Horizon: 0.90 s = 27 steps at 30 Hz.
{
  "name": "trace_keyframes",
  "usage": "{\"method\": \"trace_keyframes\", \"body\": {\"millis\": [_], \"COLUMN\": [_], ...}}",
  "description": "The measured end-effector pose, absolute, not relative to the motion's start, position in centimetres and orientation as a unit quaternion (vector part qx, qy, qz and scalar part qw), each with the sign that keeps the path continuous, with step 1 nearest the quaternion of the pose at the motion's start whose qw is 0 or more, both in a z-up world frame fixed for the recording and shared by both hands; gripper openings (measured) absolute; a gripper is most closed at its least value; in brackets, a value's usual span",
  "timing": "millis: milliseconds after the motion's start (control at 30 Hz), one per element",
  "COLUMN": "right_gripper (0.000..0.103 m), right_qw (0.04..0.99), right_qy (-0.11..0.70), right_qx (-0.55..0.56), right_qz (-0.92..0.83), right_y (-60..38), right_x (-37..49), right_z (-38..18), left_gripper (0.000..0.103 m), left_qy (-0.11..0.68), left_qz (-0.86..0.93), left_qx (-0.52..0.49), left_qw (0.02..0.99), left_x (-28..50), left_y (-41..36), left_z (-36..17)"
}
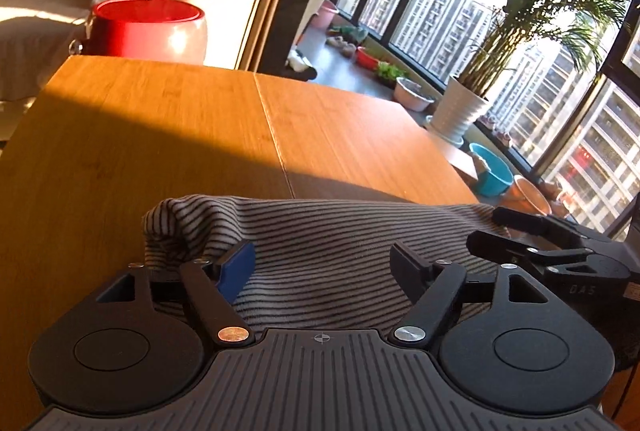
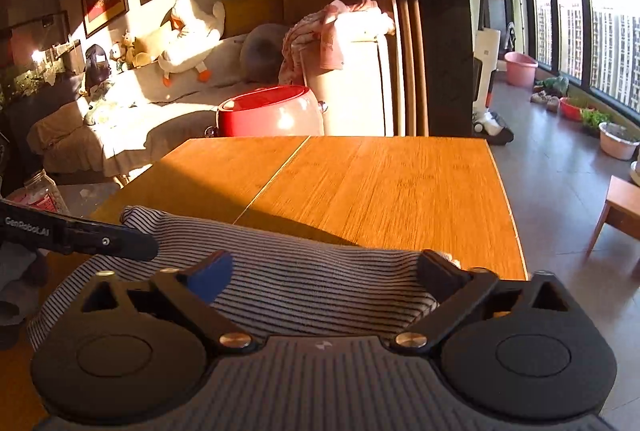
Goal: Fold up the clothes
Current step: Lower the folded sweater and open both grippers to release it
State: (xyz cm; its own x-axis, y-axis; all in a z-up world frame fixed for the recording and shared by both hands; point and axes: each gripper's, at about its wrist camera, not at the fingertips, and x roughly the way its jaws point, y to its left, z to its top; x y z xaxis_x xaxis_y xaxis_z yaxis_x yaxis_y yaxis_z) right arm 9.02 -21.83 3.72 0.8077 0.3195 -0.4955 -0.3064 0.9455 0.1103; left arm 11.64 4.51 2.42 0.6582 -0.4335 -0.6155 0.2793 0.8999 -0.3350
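A black-and-white striped garment (image 1: 320,231) lies folded on the near part of the wooden table (image 1: 160,119). Over it my left gripper (image 1: 322,263) stands open, its blue pad and black pad wide apart with nothing pinched between them. A raised corner of the cloth bulges just beyond the blue pad. The right gripper (image 1: 532,235) shows at the right edge of the left wrist view. In the right wrist view the striped garment (image 2: 300,279) lies under my right gripper (image 2: 324,275), which is open wide above the cloth. The left gripper's finger (image 2: 100,239) reaches in from the left.
A red and white tub (image 2: 272,111) stands beyond the table's far edge, with a sofa (image 2: 120,119) behind. Right of the table are a potted palm (image 1: 460,111), basins (image 1: 490,171) along the window, and a small wooden stool (image 2: 624,211).
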Motion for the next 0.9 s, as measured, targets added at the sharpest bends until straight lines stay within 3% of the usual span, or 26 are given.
{"method": "trace_keyframes", "body": {"millis": [33,233,400,733,900], "right_gripper": [0.103,0.103,0.103,0.103,0.103], "right_qw": [0.954,0.962,0.94,0.939,0.92], "right_qy": [0.254,0.22,0.286,0.328,0.347], "right_qx": [-0.002,-0.067,-0.151,-0.069,-0.053], "right_qz": [0.159,0.147,0.112,0.075,0.175], "right_y": [-21.7,-21.6,-20.9,-23.7,-21.2], "right_x": [8.8,9.2,12.4,8.2,3.0], "right_z": [4.2,6.6,4.5,1.8,2.1], "left_gripper": [0.097,0.098,0.098,0.093,0.093], "left_qy": [0.362,0.407,0.45,0.384,0.356], "left_qz": [-0.196,-0.289,-0.305,-0.25,-0.22], "left_qx": [-0.102,-0.126,-0.135,-0.143,-0.127], "left_qw": [0.906,0.857,0.828,0.877,0.899], "left_x": [10.9,6.9,7.0,13.5,15.5], "left_y": [4.3,2.9,2.6,4.7,3.4], "left_z": [3.0,3.9,1.5,1.0,1.2]}}
